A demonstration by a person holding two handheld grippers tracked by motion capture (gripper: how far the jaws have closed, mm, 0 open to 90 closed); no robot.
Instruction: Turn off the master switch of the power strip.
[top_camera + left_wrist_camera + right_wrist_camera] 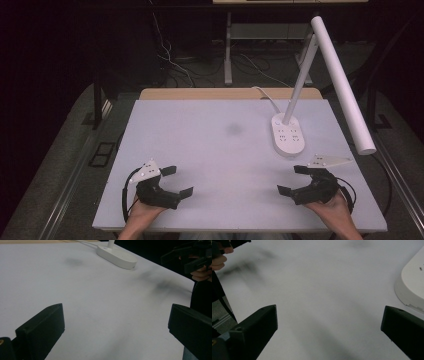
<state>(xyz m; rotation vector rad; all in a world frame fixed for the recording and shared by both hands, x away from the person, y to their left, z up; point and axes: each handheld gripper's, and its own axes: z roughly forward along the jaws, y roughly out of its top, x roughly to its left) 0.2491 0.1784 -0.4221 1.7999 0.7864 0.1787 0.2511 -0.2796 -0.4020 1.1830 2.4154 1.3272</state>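
Observation:
My left gripper (pixel 176 181) rests low over the near left part of the white table (pixel 220 150), open, with nothing between its jaws. My right gripper (pixel 295 179) hovers at the near right, also open and holding nothing. In the left gripper view both black jaws stand wide apart over bare white tabletop (pixel 100 302), and the right gripper (pixel 190 257) shows far off at the upper right. The right gripper view has its jaws equally wide, with the person's other hand (pixel 220 257) at the upper left.
A white desk lamp stands at the back right, its oval base (pixel 287 134) on the table and its long head (pixel 342 85) reaching out over the right edge. Its base (pixel 412 287) lies just ahead of my right gripper. Cables trail on the floor behind the table.

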